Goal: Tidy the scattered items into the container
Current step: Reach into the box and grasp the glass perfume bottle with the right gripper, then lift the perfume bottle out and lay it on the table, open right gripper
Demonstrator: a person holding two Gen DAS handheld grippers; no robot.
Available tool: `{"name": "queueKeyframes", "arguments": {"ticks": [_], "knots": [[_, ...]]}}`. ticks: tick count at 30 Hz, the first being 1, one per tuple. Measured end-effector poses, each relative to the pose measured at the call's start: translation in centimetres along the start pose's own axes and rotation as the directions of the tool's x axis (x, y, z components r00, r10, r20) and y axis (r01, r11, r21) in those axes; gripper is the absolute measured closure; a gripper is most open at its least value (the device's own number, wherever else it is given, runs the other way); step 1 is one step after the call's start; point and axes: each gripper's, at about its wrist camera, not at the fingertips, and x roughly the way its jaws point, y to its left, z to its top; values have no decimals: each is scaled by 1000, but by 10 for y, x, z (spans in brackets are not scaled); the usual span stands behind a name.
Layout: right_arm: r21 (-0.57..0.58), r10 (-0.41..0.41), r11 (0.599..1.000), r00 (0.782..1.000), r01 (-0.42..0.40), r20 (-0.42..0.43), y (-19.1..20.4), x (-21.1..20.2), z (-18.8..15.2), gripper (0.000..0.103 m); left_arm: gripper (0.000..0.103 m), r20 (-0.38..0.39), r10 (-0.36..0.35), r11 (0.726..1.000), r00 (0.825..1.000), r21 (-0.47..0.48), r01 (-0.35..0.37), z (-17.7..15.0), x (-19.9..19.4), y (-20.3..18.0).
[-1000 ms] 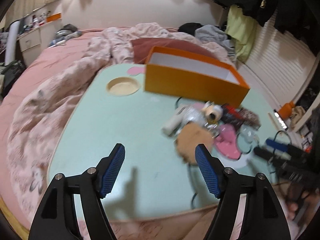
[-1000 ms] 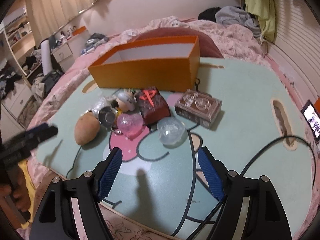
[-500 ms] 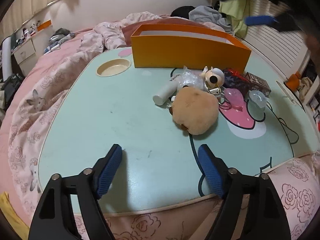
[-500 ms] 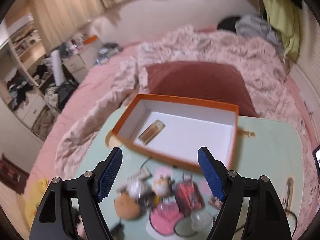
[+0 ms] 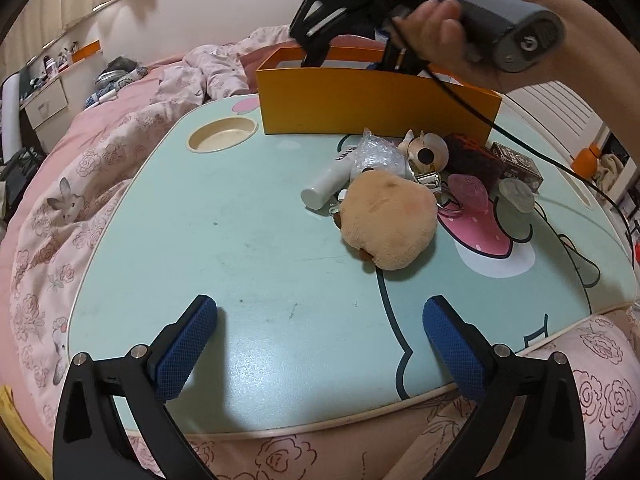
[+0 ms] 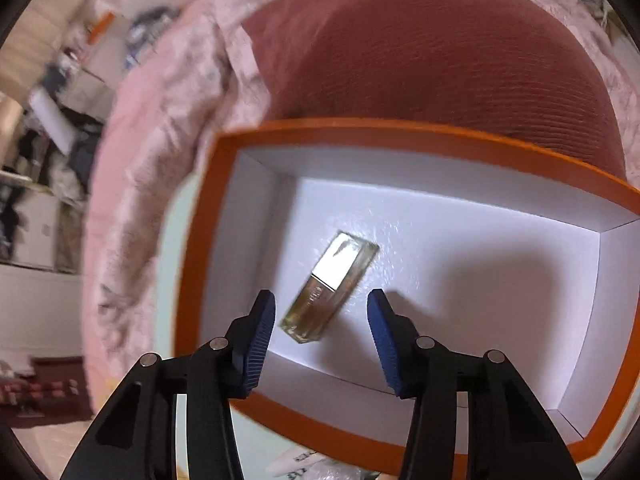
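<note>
1 small bottle [image 6: 330,286] lies inside the orange box [image 6: 400,132]; the right gripper [image 6: 322,340], released above it, should lift straight out.

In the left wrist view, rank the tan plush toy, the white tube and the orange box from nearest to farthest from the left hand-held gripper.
From the left hand-held gripper:
1. Tan plush toy, ahead and a little right, on the table.
2. White tube, just behind the plush, lying on its side.
3. Orange box, at the table's far edge.
</note>
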Motion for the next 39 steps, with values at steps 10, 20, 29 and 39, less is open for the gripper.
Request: {"name": "queueKeyframes", "arguments": {"ticks": [10,20,29,39], "knots": [[-125,-182,974,981,190,73,-1,4,3,86,0,-1,-5,1000,1000,3,5,1,1,-1],[-101,35,995,943,-2,332,-38,-78,-27,87,0,0,-6,1000,1000,3,6,0,0,-1],[-238,224,961,900,-140,375,-72,-150,-145,87,0,-1,-4,1000,1000,4,4,0,0,-1],[-98,183,982,945,-162,271,-141,-98,-201,86,0,-2,-4,1000,1000,4,4,1,1,-1]]}}
